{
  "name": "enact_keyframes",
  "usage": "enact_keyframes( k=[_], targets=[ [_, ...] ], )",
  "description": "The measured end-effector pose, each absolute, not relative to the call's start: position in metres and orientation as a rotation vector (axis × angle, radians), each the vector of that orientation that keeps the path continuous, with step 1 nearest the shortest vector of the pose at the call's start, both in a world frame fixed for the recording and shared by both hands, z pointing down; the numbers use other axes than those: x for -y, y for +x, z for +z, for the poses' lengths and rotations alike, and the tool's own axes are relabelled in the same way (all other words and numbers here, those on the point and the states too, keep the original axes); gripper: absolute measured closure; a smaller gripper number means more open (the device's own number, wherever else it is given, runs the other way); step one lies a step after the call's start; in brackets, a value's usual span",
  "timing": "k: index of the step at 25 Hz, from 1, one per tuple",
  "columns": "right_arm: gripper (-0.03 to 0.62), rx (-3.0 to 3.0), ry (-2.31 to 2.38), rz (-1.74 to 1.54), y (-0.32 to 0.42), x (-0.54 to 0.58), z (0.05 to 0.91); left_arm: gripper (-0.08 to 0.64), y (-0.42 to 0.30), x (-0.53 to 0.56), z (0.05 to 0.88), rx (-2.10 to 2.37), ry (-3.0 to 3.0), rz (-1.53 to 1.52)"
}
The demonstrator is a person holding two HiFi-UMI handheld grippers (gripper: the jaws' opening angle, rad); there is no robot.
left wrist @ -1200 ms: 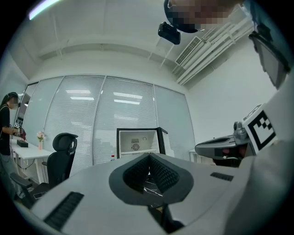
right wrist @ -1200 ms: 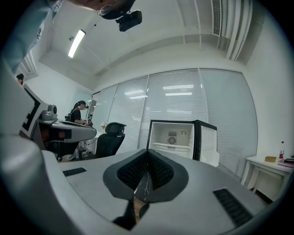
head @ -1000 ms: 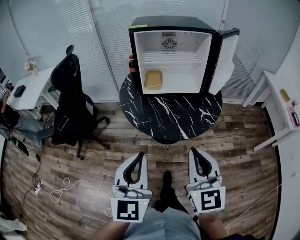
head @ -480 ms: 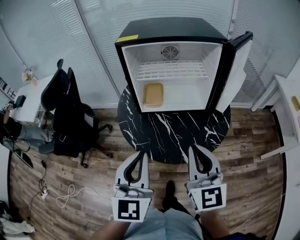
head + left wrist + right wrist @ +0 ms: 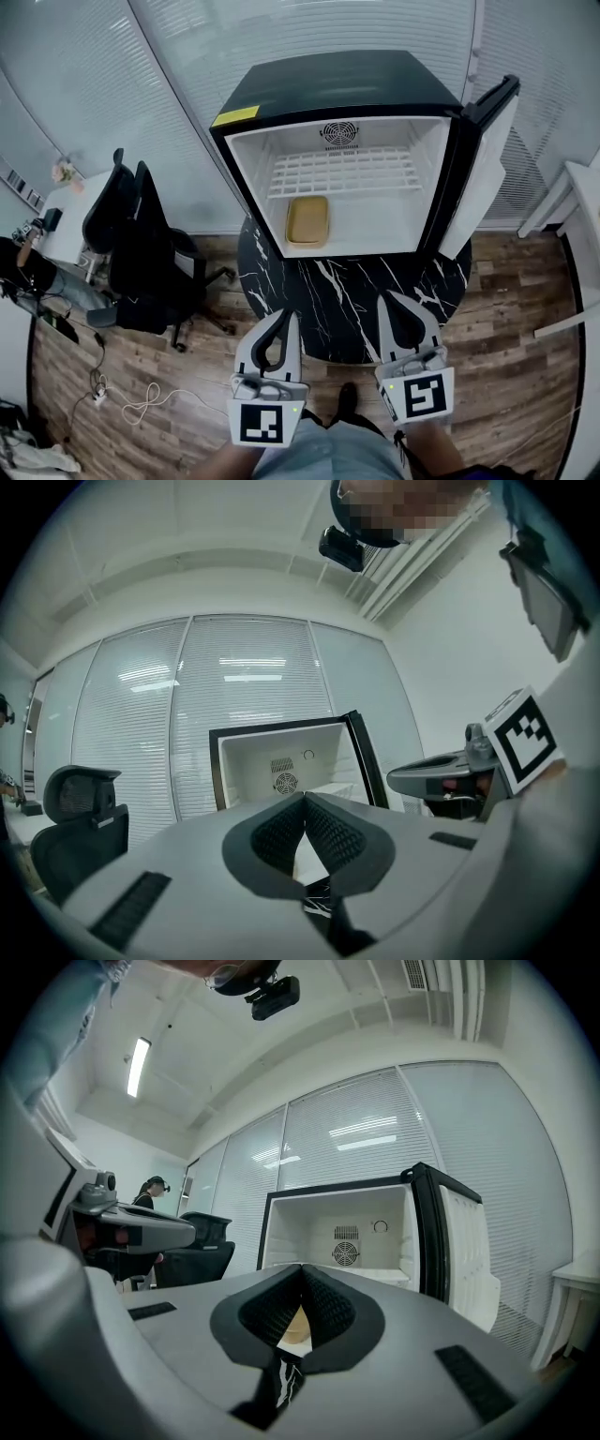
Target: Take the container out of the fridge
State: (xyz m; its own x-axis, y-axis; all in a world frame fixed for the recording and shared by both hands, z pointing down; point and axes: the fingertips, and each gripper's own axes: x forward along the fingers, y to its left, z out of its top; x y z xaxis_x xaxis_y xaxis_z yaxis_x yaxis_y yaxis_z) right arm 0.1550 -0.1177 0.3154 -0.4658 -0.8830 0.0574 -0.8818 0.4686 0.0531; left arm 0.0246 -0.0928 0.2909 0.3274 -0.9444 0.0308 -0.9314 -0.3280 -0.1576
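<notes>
No step is done: the tan rectangular plastic container (image 5: 307, 221) lies inside the open black fridge (image 5: 328, 84), well apart from the left gripper (image 5: 286, 316) and right gripper (image 5: 387, 300), both closed and empty.

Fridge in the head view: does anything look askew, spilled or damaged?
Nothing stands out. The small black fridge stands open; the tan rectangular container lies flat on its floor under the level white wire shelf.
</notes>
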Motion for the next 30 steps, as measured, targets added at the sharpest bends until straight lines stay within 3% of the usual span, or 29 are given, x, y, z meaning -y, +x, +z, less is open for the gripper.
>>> enact_keyframes(
  k=[30],
  targets=[
    [0.578, 2.643, 1.243, -0.113, 0.045, 0.280, 0.357, 0.546, -0.073, 0.234, 0.347, -2.005, -2.413, -0.192]
  ],
)
